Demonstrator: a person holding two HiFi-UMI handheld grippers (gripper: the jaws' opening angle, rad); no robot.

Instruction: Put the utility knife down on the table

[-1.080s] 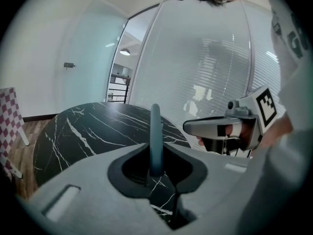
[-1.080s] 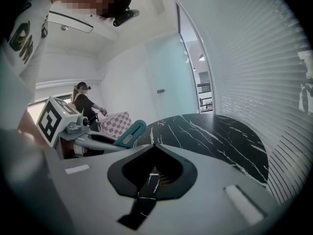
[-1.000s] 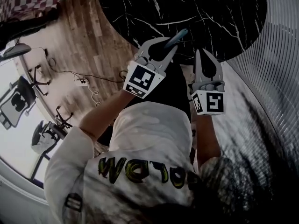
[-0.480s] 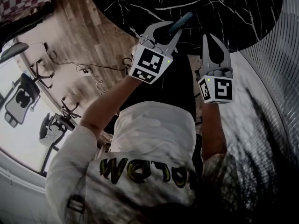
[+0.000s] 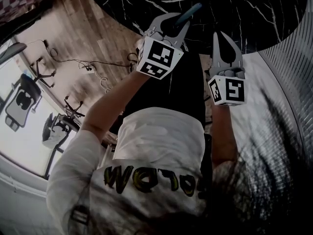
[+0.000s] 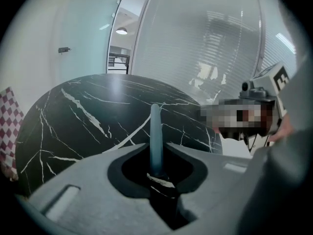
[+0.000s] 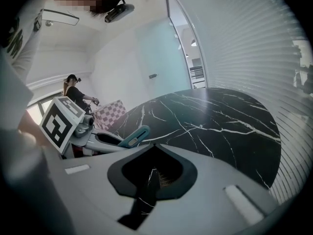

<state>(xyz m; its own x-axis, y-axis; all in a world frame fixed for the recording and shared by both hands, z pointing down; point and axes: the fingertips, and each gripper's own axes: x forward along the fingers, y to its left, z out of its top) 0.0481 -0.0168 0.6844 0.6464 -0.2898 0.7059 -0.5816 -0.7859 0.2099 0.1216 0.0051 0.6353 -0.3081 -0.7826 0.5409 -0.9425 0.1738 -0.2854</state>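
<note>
Left gripper (image 5: 172,23) clamped the teal utility knife (image 5: 189,13), handle poking toward 1 o'clock over the black marble surface (image 5: 244,18) (held up, not laid down), right gripper (image 5: 221,38) at its 3 o'clock closed, empty.

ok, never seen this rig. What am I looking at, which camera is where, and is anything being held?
No robot here: a person holds a hand-held claw in each hand. The head view comes from a camera on their head, looking steeply down. The other two views come from cameras riding on each claw, looking along its jaws. The left claw is closed on a teal utility knife, whose handle sticks out ahead over the round black marble table. The right claw is shut with nothing in it. Nothing lies on the visible tabletop; the knife is not yet set down.
</note>
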